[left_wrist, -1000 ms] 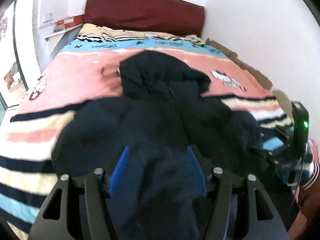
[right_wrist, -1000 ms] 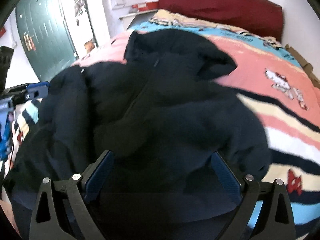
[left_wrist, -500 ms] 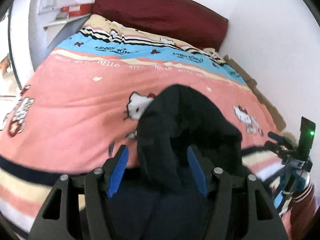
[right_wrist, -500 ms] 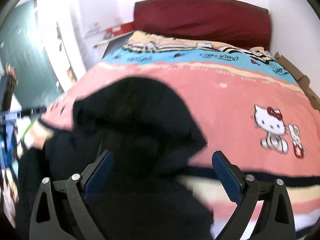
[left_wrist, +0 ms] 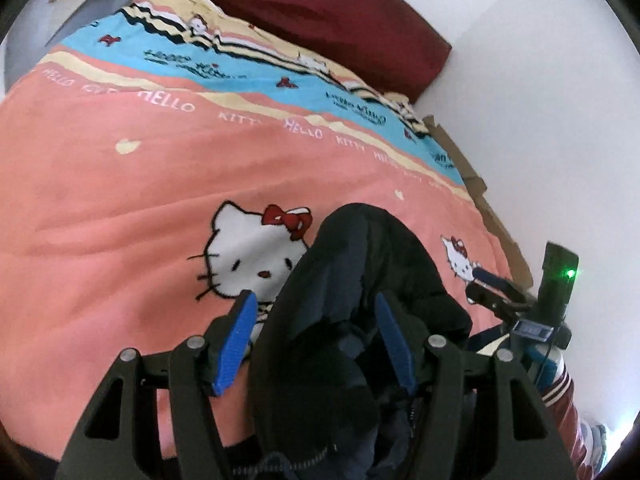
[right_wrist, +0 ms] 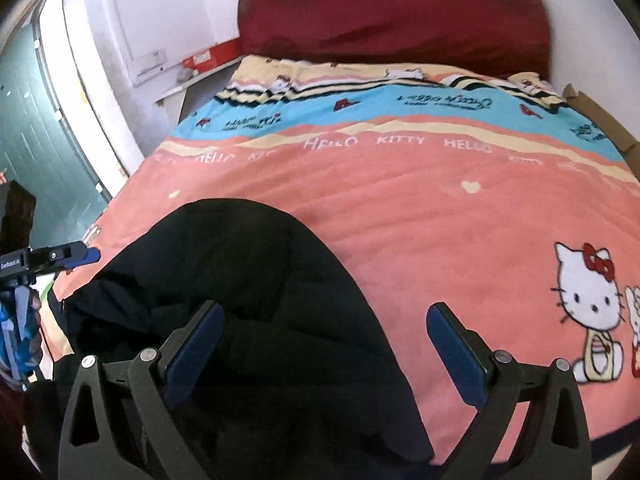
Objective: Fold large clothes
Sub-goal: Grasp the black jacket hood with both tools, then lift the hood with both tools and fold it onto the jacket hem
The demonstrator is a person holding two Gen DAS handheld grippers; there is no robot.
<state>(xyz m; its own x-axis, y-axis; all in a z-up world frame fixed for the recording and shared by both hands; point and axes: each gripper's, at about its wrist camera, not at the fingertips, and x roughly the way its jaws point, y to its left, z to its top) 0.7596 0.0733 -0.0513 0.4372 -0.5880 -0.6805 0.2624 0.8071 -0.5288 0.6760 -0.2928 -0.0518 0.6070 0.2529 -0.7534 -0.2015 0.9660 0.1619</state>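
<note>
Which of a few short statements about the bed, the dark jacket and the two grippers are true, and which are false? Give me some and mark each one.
1. The dark jacket lies on a pink cartoon-cat bedspread. True.
2. The headboard is green. False: it is dark red.
3. The left gripper has jacket fabric between its blue fingers. True.
4. The right gripper has its fingers pressed together. False: they stand wide apart, with fabric bunched between them.
5. The jacket covers the whole bedspread up to the headboard. False: it sits at the near end, with pink and blue bands bare beyond it.
</note>
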